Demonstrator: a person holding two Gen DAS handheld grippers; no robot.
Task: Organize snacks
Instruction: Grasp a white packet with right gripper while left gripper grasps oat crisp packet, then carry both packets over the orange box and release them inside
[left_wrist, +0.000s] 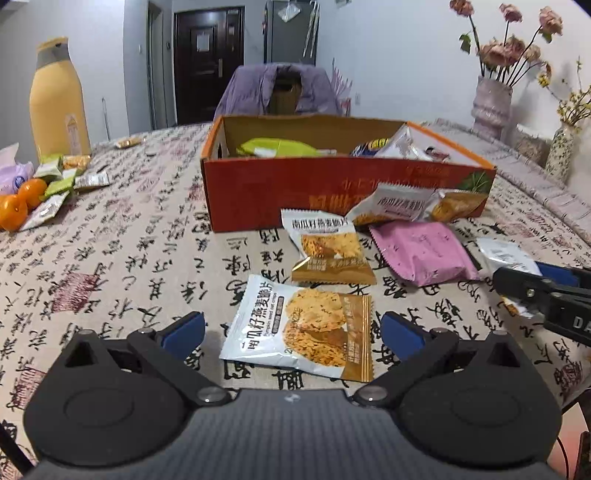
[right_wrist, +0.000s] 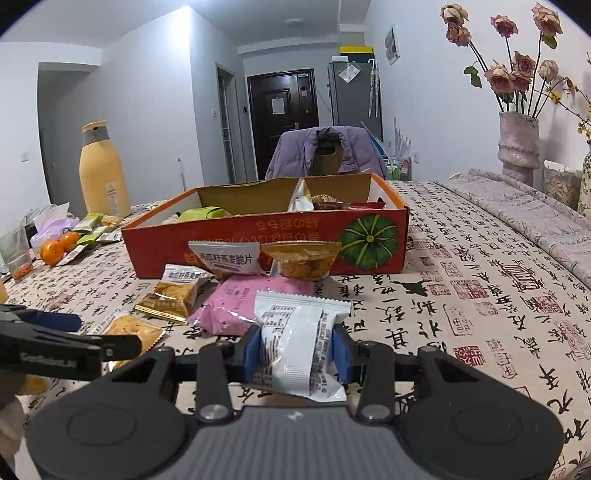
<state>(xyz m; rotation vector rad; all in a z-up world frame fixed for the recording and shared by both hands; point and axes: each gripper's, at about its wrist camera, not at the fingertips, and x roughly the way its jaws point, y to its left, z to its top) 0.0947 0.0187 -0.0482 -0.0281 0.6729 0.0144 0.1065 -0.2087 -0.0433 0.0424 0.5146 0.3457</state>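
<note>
Snacks are partly sorted: several packets already lie in the orange box (left_wrist: 258, 192) at mid-frame, while four more wait on the desk (left_wrist: 110, 258) before it. Right tongs (right_wrist: 297, 354) are clenched on a white packet (right_wrist: 295, 343), pointing boxward; left tongs (left_wrist: 291, 332) hang released, straddling an oat-crisp packet (left_wrist: 303, 332) at lower centre.

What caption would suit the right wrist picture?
Right gripper clamps a white snack packet before the orange box on the table.
</note>
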